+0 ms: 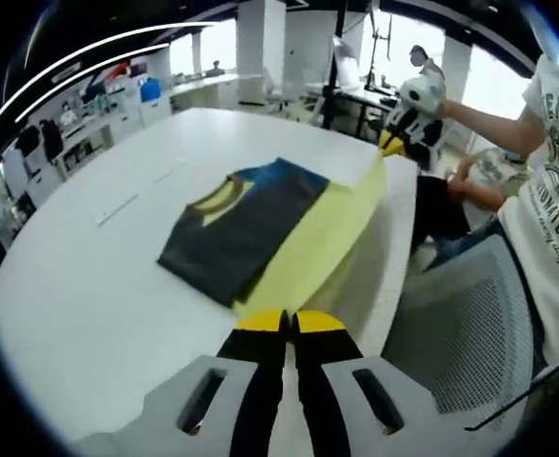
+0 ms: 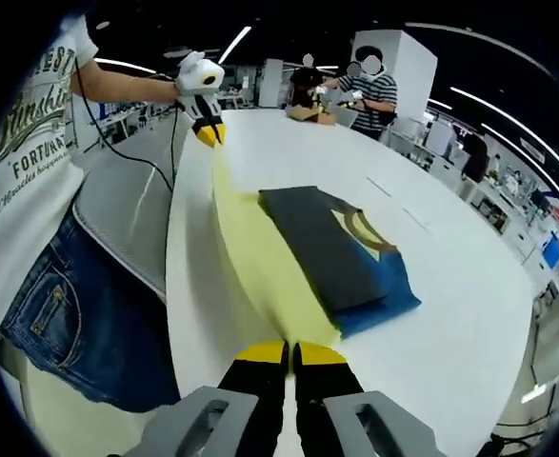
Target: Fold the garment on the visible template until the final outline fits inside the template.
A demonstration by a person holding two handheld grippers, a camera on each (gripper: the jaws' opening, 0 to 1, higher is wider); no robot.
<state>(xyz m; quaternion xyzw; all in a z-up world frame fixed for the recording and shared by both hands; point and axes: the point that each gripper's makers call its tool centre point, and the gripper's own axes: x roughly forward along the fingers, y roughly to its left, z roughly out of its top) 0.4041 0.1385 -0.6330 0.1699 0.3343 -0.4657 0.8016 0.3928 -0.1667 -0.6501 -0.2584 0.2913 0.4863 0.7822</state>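
A large white table spreads beyond both pairs of fingers, its near edge running close beside them. On it lies the garment, folded into a dark grey block with a blue band and a curved yellow neckline; in the left gripper view it sits just ahead and to the left of the fingertips, and in the right gripper view ahead and to the right of them.

A pale yellow sheet is stretched tight between the two grippers, passing under the garment's near side and lifted off the table along the table edge. Whether it is part of the garment or the template cannot be told.

A person in a white printed T-shirt and denim stands at the table edge, to the left of the right gripper's fingers. A grey mesh chair back sits to the right of the left gripper's fingers.

The left gripper has its yellow-tipped fingers pressed together on one corner of the yellow sheet. The right gripper is pinched closed on the opposite corner. Each gripper shows far ahead in the other's view, at the sheet's far end.
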